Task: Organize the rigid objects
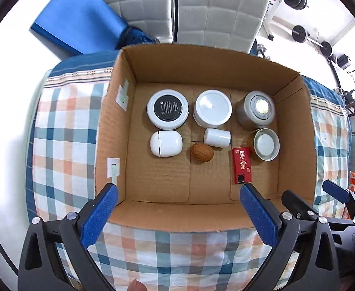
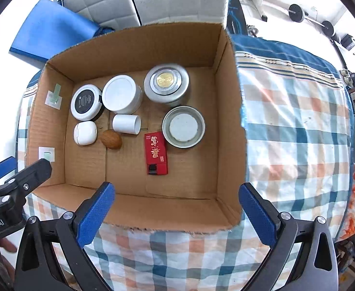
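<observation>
The cardboard box (image 1: pixel 201 213) sits on a surface covered by a plaid cloth (image 2: pixel 298 126), and the rigid objects lie inside it in two rough rows. Toward twelve o'clock we see the black-topped white jar (image 1: pixel 167 109), the white-lidded jar (image 1: pixel 212 108) and the metal tin (image 1: pixel 256 110) side by side. Nearer us lie the white earbud case (image 1: pixel 166 143), the walnut (image 1: pixel 202 152), the small white cylinder (image 1: pixel 217 137) on its side, the open tin lid (image 1: pixel 265 144) and the red box (image 1: pixel 242 165).

We judge the sorting largely done: everything we can see is already in the box, grouped at its far half, and we spot nothing rigid left out on the cloth. What may remain is tidying, since the walnut and the red box sit slightly out of line.

Our left tongs (image 1: pixel 178 194) hang spread wide over the near wall, holding nothing. Our right tongs (image 2: pixel 177 194) are likewise spread and empty, at the box's five o'clock corner.

Around us, a blue mat (image 1: pixel 78 17) and white padded chairs (image 1: pixel 216 9) stand beyond twelve o'clock, with barbell weights (image 1: pixel 298 34) at two o'clock. The box walls are what any reach must clear, and the two tongs are close together.
</observation>
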A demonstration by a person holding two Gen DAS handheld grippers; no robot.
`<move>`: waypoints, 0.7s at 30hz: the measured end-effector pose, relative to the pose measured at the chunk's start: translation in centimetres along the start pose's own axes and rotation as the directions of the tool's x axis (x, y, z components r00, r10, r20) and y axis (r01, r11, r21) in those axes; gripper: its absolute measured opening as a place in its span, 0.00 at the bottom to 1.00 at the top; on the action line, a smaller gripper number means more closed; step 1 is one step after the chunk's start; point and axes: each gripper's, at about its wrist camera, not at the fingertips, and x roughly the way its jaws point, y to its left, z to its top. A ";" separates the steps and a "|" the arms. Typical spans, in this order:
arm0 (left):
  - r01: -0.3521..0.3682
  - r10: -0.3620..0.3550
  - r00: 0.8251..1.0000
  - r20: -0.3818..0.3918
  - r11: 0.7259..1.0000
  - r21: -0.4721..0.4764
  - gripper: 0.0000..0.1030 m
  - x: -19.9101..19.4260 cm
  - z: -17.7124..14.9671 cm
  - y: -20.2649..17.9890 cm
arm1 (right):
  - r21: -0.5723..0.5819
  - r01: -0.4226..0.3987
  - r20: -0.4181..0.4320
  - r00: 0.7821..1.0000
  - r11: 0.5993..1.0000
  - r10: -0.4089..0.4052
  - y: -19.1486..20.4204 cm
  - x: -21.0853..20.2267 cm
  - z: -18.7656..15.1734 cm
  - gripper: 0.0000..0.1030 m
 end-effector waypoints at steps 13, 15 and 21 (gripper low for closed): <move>-0.019 0.020 0.991 0.131 1.000 -0.015 1.00 -5.7 -3.1 -0.6 | -0.004 -0.012 0.104 0.995 1.000 0.012 -1.0 -6.7 -2.8 1.00; -0.035 0.038 0.982 0.186 0.999 -0.019 1.00 -8.3 -4.1 -0.8 | -0.002 -0.022 0.138 0.990 1.000 0.023 -1.5 -9.0 -3.9 1.00; -0.023 0.028 0.963 0.270 0.999 -0.023 1.00 -13.7 -6.8 -1.2 | 0.013 -0.044 0.223 0.974 0.999 0.040 -2.8 -15.4 -7.2 1.00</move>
